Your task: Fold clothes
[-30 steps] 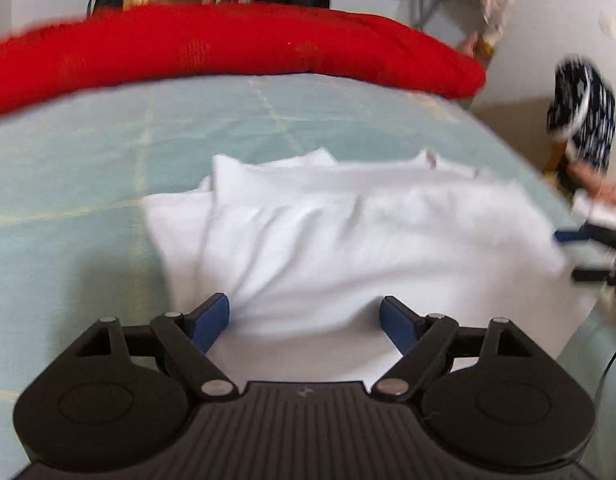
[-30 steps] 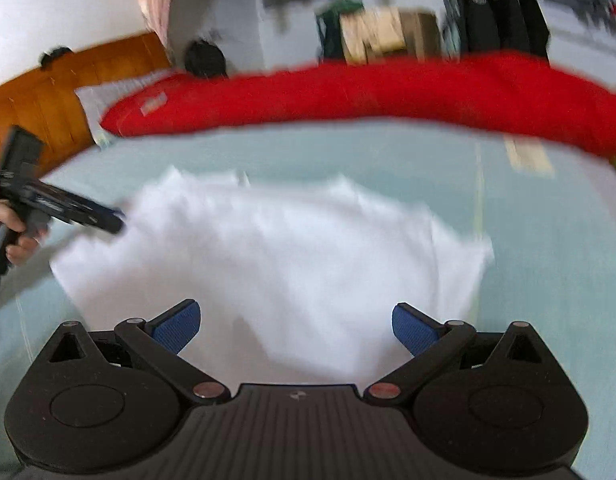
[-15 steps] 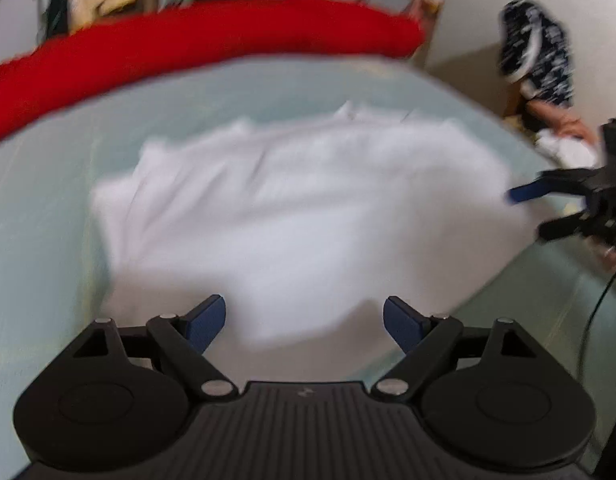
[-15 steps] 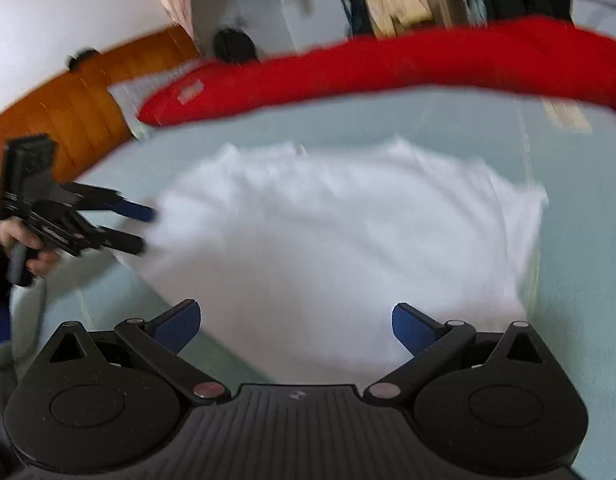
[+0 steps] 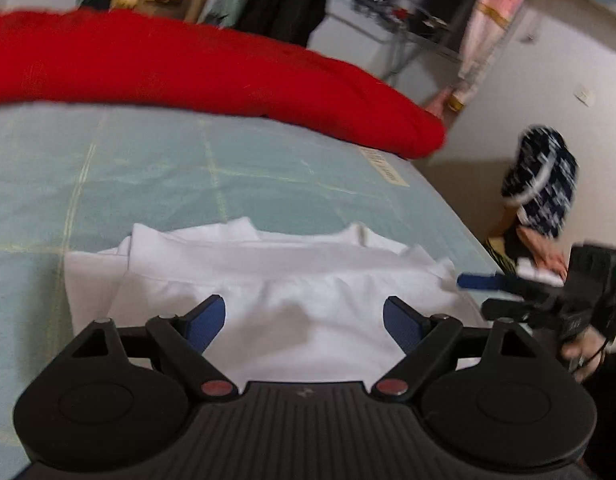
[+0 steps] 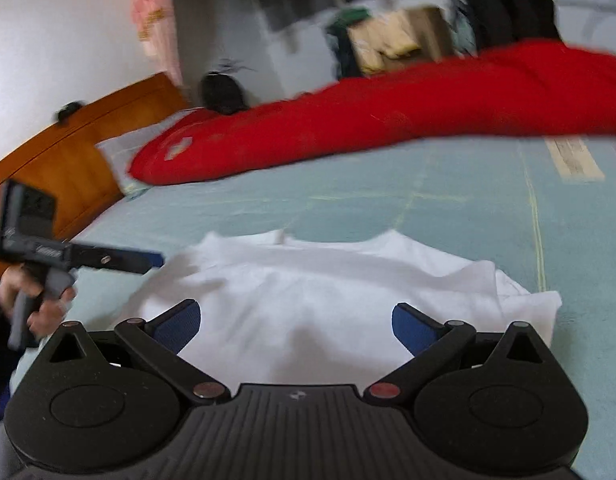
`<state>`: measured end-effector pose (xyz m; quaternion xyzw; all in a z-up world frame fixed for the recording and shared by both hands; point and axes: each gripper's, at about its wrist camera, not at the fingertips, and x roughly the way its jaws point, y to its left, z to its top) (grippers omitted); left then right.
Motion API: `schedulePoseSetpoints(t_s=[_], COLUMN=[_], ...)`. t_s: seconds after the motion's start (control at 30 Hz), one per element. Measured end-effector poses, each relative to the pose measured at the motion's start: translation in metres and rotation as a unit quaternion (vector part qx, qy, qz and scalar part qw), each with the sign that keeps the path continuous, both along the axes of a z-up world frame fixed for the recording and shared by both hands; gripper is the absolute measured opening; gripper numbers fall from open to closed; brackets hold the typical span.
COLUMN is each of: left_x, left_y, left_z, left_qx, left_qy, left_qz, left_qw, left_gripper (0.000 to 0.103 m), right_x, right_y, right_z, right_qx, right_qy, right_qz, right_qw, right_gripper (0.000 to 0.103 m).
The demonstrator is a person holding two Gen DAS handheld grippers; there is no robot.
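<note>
A white garment [image 5: 292,276] lies partly folded, with layered edges at its far side, on the light-blue bed sheet [image 5: 156,168]. My left gripper [image 5: 304,322] hovers over its near edge, open, with nothing between the blue pads. In the same view the right gripper [image 5: 474,294] shows at the garment's right edge, fingers apart. The right wrist view shows the garment [image 6: 308,288] under my open, empty right gripper [image 6: 296,326]. The left gripper [image 6: 152,261] appears side-on at the garment's left corner, held by a hand [image 6: 32,304].
A long red duvet [image 5: 196,64] [image 6: 408,120] lies across the far side of the bed. A wooden headboard [image 6: 68,152] stands at the left. Beyond the bed's right edge sits a dark patterned item [image 5: 544,184]. Hanging clothes [image 5: 284,0] fill the background.
Both cameras have swung and pulled back, so the garment sits lower and nearer in each view. Both grippers stayed open and the garment's shape looks the same.
</note>
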<state>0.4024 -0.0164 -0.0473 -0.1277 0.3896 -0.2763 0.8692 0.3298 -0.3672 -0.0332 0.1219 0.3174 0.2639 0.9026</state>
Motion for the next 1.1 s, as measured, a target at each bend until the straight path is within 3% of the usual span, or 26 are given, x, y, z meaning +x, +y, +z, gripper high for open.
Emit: schedulePoseSetpoints(t_s=[0.13,0.23,0.3,0.43,0.57,0.63,0.73,0.87,1.0,1.1], left_x=[0.014,0.014,0.015,0.022,0.033,0.033,0.022,-0.009,-0.039,-0.049], left_y=[0.018,0.02,0.014,-0.005,-0.019,-0.022,-0.024,-0.029,-0.033,-0.02], left_z=[-0.035,-0.028,-0.018,-0.012,-0.033,-0.032,-0.008,0.01,-0.004,-0.02], left_qx=[0.024,0.019,0.024,0.018,0.081,0.086,0.098,0.095,0.136,0.154], left_qy=[0.022,0.011,0.002,-0.005,0.008,0.011,-0.008,-0.024,-0.029,-0.021], left_qz=[0.033,0.031,0.03,-0.002,0.028,0.043,0.037,-0.003,-0.016,0.001], left_qw=[0.9989,0.9993,0.9993,0.9998,0.9963,0.9953,0.9944,0.9952,0.9902,0.9879], left_gripper=[0.085,0.085,0.085,0.085,0.084,0.084,0.084,0.084,0.085,0.084], right_x=[0.029,0.021,0.021,0.027,0.033,0.036,0.027,0.002,-0.01,-0.006], right_y=[-0.029,-0.046,-0.046,-0.03,-0.013,-0.01,-0.013,0.01,0.042,0.043], right_z=[-0.038,-0.037,-0.035,-0.03,-0.025,-0.029,-0.022,0.007,0.005,-0.018], right_qx=[-0.009,0.02,0.021,-0.001,-0.024,-0.05,-0.066,-0.08,-0.135,-0.162], right_qy=[0.044,0.038,0.036,0.038,0.039,0.044,0.039,-0.016,-0.041,-0.006], right_qz=[-0.072,-0.084,-0.084,-0.072,-0.06,-0.066,-0.084,-0.062,-0.044,-0.058], right_qw=[0.996,0.996,0.996,0.997,0.997,0.996,0.993,0.995,0.989,0.985], right_gripper=[0.099,0.096,0.103,0.103,0.103,0.103,0.103,0.103,0.103,0.103])
